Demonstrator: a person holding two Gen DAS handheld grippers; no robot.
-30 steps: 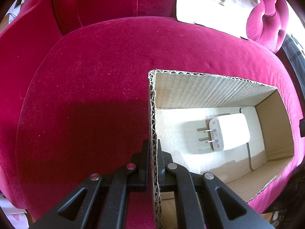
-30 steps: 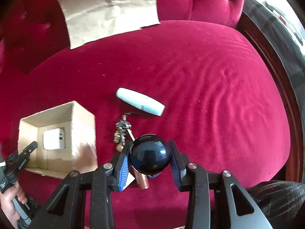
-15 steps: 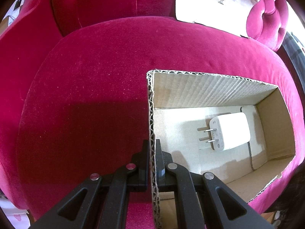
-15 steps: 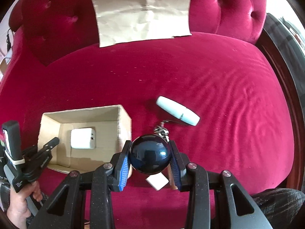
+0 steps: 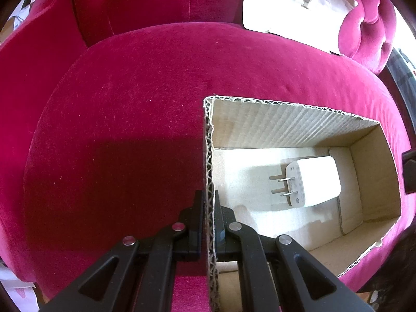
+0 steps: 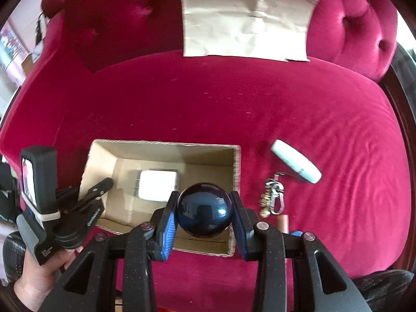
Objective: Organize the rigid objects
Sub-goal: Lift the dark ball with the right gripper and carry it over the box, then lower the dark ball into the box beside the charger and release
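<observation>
An open cardboard box [image 5: 286, 119] sits on a red velvet sofa seat, with a white plug adapter [image 5: 312, 182] lying on its floor. My left gripper [image 5: 209, 208] is shut on the box's left wall. In the right wrist view, my right gripper [image 6: 204, 212] is shut on a dark shiny ball [image 6: 204, 213] and holds it over the box [image 6: 235, 166], near its right end. The adapter [image 6: 157, 186] and the left gripper [image 6: 104, 186] show there too.
On the seat right of the box lie a pale blue oblong case [image 6: 296, 165], a key bunch with a clip [image 6: 273, 197] and a small copper cylinder [image 6: 283, 222]. A brown paper sheet [image 6: 247, 20] leans on the sofa back. Dark sofa frame at right.
My right gripper has carried the ball leftward, from above the keys to over the box. My left gripper keeps its hold on the box wall.
</observation>
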